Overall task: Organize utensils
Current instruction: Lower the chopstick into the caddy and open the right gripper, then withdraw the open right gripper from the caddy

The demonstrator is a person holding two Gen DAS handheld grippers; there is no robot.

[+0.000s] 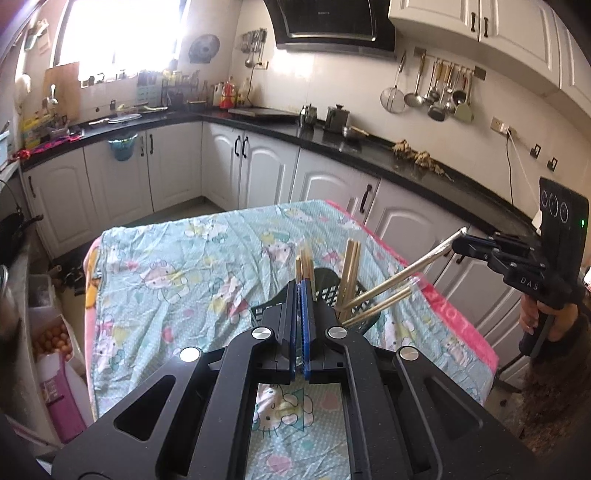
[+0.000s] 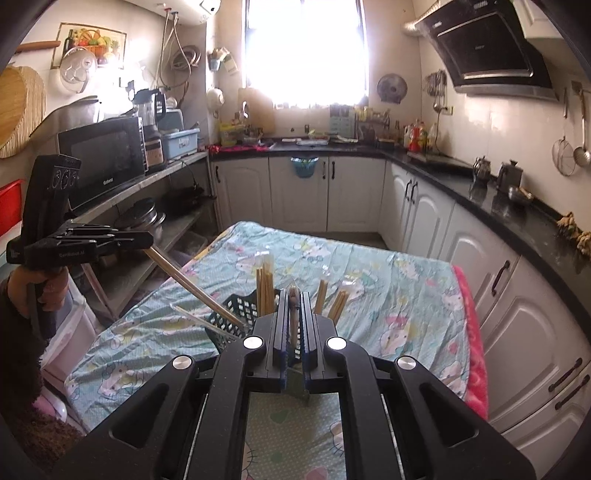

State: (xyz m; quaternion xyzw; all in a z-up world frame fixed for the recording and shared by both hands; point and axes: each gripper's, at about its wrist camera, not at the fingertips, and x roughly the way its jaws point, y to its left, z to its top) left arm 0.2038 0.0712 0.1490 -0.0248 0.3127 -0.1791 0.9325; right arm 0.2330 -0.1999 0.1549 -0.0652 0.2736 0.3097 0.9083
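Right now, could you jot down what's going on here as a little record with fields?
Place: home kitchen
Table: covered with a cartoon-print cloth
Container: dark slotted basket on the cloth, with upright wooden chopsticks in it
Left claw: shut on a chopstick slanting down to the basket
Right claw: shut on a metal utensil angled toward the basket
Who: a person's hand holds each claw by a handle

A home kitchen: white cabinets (image 1: 255,166), black countertop (image 1: 369,151), range hood (image 1: 328,26), hanging ladles (image 1: 432,92), microwave (image 2: 103,155).
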